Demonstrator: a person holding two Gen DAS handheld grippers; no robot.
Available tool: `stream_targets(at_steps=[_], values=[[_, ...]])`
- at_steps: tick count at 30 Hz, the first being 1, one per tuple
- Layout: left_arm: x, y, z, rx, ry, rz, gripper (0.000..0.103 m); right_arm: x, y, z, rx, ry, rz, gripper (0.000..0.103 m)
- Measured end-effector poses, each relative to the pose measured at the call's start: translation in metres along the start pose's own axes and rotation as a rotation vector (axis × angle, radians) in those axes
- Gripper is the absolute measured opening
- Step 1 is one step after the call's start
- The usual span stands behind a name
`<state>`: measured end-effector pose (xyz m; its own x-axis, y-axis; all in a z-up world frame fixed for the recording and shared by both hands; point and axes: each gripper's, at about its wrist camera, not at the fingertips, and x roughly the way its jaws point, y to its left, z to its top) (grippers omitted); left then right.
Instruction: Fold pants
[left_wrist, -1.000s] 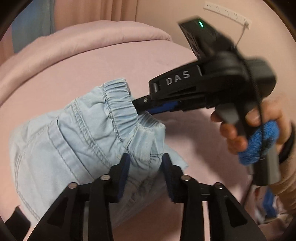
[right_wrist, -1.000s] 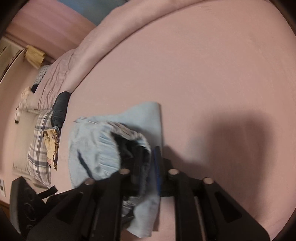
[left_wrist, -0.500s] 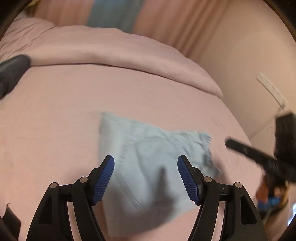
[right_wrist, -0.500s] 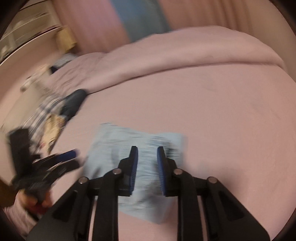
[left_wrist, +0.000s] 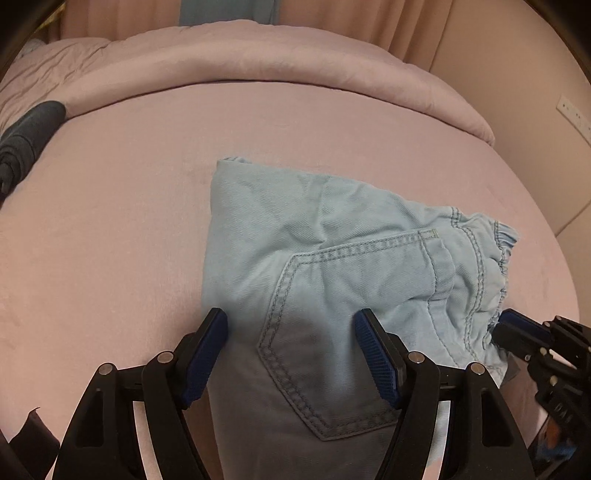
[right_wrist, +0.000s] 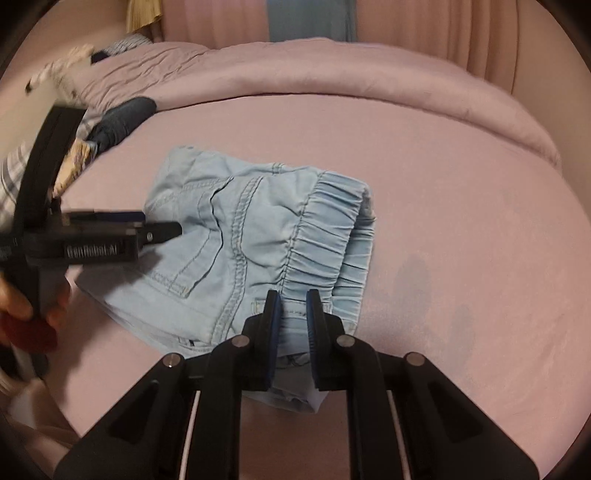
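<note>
Light blue denim pants (left_wrist: 332, 266) lie folded into a compact packet on the pink bed sheet (left_wrist: 110, 221), back pocket up and elastic waistband (right_wrist: 321, 229) toward the right. My left gripper (left_wrist: 291, 332) hovers over the pocket end, its jaws wide open, the cloth lying flat below them. From the right wrist view it (right_wrist: 162, 225) reaches in from the left over the pants. My right gripper (right_wrist: 293, 310) hangs over the waistband's near edge; its jaws are closing to a narrow gap, and no cloth is pinched between the pads. Its tip (left_wrist: 517, 332) shows beside the waistband.
A rolled pink duvet (left_wrist: 258, 55) runs along the far side of the bed. A dark garment (right_wrist: 125, 114) and plaid fabric (right_wrist: 7, 177) lie at the far left. A person's hand (right_wrist: 22, 306) holds the left gripper. Curtains and a wall lie beyond.
Both grippers held the bunched pants a second ago; now the pants lie flat and folded on the sheet. The left jaws have spread wide, the right jaws have narrowed, and both hands rolled and drew back.
</note>
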<state>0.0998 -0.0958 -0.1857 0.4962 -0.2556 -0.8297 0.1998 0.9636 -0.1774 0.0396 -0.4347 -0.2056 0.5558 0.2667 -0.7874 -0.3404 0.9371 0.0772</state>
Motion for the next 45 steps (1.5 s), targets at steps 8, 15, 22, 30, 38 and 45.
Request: stream_targets(at_steps=[8, 15, 22, 30, 38, 45], values=[[-0.008, 0.003, -0.011, 0.011, -0.007, 0.019, 0.071, -0.017, 0.025, 0.021, 0.042, -0.032, 0.054, 0.021], [-0.032, 0.000, -0.020, 0.034, -0.027, 0.037, 0.071, -0.024, 0.030, 0.059, 0.022, -0.136, 0.053, 0.024], [-0.055, -0.010, -0.024, 0.059, -0.074, -0.011, 0.071, 0.030, 0.017, 0.069, 0.104, -0.028, 0.001, 0.024], [-0.020, -0.031, -0.045, 0.116, -0.003, -0.026, 0.071, 0.039, 0.010, 0.058, 0.123, -0.018, 0.021, 0.024], [-0.016, -0.028, -0.039, 0.109, 0.024, -0.040, 0.071, 0.017, 0.012, 0.058, 0.118, -0.049, -0.003, 0.026], [-0.014, -0.028, -0.039, 0.110, 0.025, -0.042, 0.072, -0.024, 0.015, 0.034, 0.099, -0.095, 0.031, 0.028]])
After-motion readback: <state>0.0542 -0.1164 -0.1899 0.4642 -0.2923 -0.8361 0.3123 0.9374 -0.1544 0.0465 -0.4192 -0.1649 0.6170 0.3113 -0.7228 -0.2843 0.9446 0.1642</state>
